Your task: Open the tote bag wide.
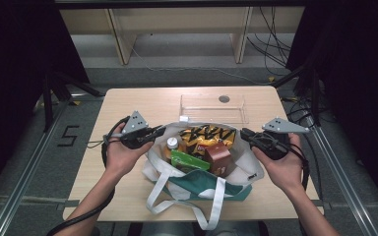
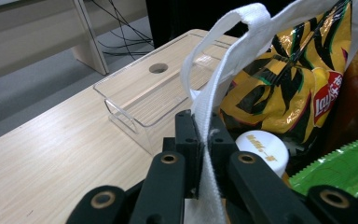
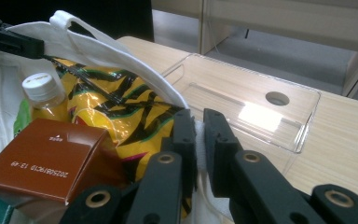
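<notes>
The person is holding a white cloth bag (image 1: pixel 197 184) open in the middle of the table (image 1: pixel 128 105), the left gripper (image 1: pixel 160 131) clamping down on the rim by a strap (image 2: pixel 214 100), the right gripper (image 1: pixel 243 132) pinching the opposite rim. The cloth is looking soft and floppy, so the hemmed edges are the sensible places to grip. Inside, a chip packet (image 1: pixel 209 135), a brown carton (image 1: pixel 220 156), a green packet (image 1: pixel 189 161) and a bottle (image 1: pixel 172 144) are adding modest weight. A clear tray (image 1: pixel 214 109) is sitting just behind.
</notes>
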Available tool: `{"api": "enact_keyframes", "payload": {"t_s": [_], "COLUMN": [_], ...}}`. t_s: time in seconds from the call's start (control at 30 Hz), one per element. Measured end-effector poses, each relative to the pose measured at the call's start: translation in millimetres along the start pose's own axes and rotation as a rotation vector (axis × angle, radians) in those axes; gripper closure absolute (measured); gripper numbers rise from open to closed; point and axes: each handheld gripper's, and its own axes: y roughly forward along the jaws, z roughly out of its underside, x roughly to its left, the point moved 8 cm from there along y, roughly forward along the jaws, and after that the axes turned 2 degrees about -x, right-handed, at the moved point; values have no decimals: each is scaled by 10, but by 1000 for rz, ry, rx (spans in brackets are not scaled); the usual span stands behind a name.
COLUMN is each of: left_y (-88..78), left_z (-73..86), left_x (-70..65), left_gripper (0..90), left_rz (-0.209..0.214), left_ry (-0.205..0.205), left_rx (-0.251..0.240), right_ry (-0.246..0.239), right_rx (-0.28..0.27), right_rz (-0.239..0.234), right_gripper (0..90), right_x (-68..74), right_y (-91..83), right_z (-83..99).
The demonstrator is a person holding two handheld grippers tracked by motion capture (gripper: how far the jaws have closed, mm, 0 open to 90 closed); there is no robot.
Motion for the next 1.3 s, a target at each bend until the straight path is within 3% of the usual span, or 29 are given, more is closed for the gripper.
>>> {"api": "enact_keyframes", "payload": {"t_s": [0.03,0.13,0.17,0.2,0.23,0.33,0.43,0.47,0.5,0.53,0.57,0.63,0.7,0.77,0.87,0.93,1.03,1.07,1.1,1.2,1.23,1.27,1.3], "left_y": [15,53,64,73,81,126,177,192,203,214,224,243,264,281,321,335,361,366,380,411,417,421,438], "left_z": [-1,-4,-5,-5,-4,8,36,48,54,63,68,84,104,118,154,179,210,221,231,259,267,286,299], "left_x": [6,16,26,40,50,69,67,59,58,55,62,83,110,126,142,153,167,172,175,178,181,190,192], "left_gripper": [865,865,866,866,866,866,866,866,866,866,866,867,867,867,867,867,866,866,866,866,865,865,865], "left_rz": [-8,-13,-10,-13,-13,-8,-12,-16,-13,-12,-10,-9,-8,-5,0,4,14,12,15,16,11,18,17], "left_ry": [-6,-6,-7,-11,-12,-12,8,10,15,9,8,-2,-10,-9,-28,-35,-52,-56,-58,-60,-60,-46,-48], "left_rx": [2,10,10,10,10,15,33,42,45,48,50,51,58,61,63,69,65,69,66,71,76,88,90], "right_ry": [31,43,51,13,52,47,74,76,45,55,35,84,85,49,94,55,64,22,52,55,15,15,45], "right_rx": [10,1,26,-2,22,15,39,49,42,58,52,70,70,50,56,48,40,36,34,35,32,32,33], "right_rz": [0,6,4,5,4,10,1,8,14,4,20,14,16,10,10,18,25,24,31,30,41,41,40], "right_gripper": [846,846,846,846,846,845,844,844,844,844,843,843,843,843,842,842,842,841,841,841,841,841,841], "right_x": [1,-2,2,-32,-9,-42,-62,-76,-113,-110,-146,-124,-125,-143,-124,-168,-159,-195,-181,-211,-275,-275,-267], "right_y": [18,50,44,73,62,99,155,167,198,205,215,230,249,288,303,324,366,379,387,422,448,448,471], "right_z": [11,4,13,-13,2,12,65,85,98,116,122,151,160,157,177,196,242,247,260,289,314,314,334]}}
